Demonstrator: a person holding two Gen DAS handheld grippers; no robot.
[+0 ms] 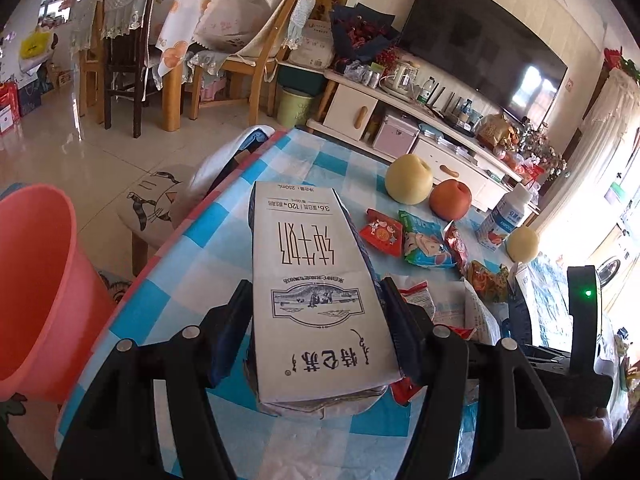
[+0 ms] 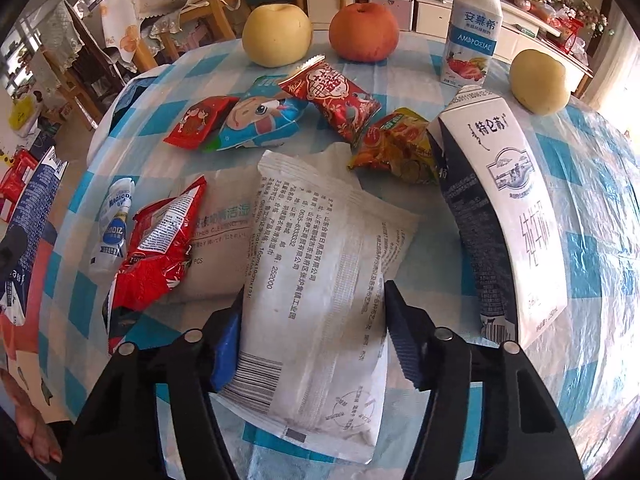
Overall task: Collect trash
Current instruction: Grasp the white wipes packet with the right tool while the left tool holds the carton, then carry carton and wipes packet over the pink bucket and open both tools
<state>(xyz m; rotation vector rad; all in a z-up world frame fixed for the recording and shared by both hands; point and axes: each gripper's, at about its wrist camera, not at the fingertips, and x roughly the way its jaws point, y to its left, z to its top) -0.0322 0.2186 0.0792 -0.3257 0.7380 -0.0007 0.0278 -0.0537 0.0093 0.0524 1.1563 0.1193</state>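
Observation:
My left gripper (image 1: 314, 300) is shut on a white and navy milk carton (image 1: 312, 280), held flat above the checked table (image 1: 192, 248). The same carton (image 2: 28, 240) shows at the left edge of the right wrist view. My right gripper (image 2: 314, 308) is shut on a white wet-wipe packet (image 2: 316, 292) low over the table (image 2: 600, 208). A second milk carton (image 2: 504, 208) lies to its right. Snack wrappers lie ahead: a red one (image 2: 156, 252), a small red one (image 2: 198, 120), a blue one (image 2: 260, 120), a red patterned one (image 2: 332, 96) and an orange-yellow one (image 2: 396, 148).
A pink bucket (image 1: 36, 288) stands off the table's left edge. At the table's far side are a yellow pear (image 2: 276, 34), a red apple (image 2: 364, 32), a yogurt bottle (image 2: 472, 28) and a small pear (image 2: 540, 82). A small tube (image 2: 114, 224) and another wipes pack (image 2: 220, 240) lie left of the packet.

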